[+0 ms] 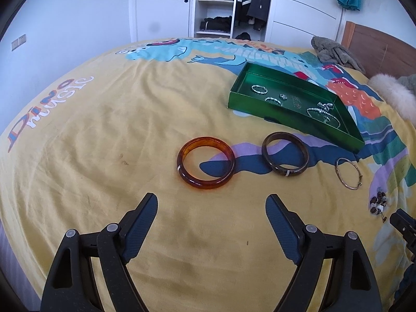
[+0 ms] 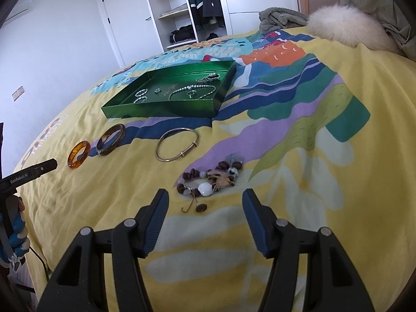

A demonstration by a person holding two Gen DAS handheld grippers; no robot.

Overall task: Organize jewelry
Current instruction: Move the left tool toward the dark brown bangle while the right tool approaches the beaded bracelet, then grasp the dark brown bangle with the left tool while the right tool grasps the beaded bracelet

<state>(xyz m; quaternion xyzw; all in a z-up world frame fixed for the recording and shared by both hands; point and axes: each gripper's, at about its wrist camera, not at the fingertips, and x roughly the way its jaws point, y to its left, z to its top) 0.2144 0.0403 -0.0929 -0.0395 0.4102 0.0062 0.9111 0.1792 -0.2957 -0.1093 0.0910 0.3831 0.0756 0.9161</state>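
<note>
An amber bangle [image 1: 206,163] lies flat on the bedspread just ahead of my left gripper [image 1: 211,200], which stands open and empty. To its right lie a dark brown bangle [image 1: 285,157] and a thin gold bangle [image 1: 348,173]. A green tray [image 1: 260,102] farther back holds several silver rings and chains. My right gripper [image 2: 205,195] is open just short of a beaded bracelet [image 2: 208,180] with brown and white beads. The gold bangle [image 2: 177,144], brown bangle [image 2: 111,139], amber bangle [image 2: 78,154] and green tray [image 2: 161,109] also show in the right wrist view.
All of it rests on a yellow dinosaur-print bedspread [image 1: 104,130]. A grey garment [image 1: 335,50] and a white fur trim [image 2: 343,26] lie near the wooden headboard [image 1: 379,49]. An open wardrobe [image 1: 215,5] stands behind the bed.
</note>
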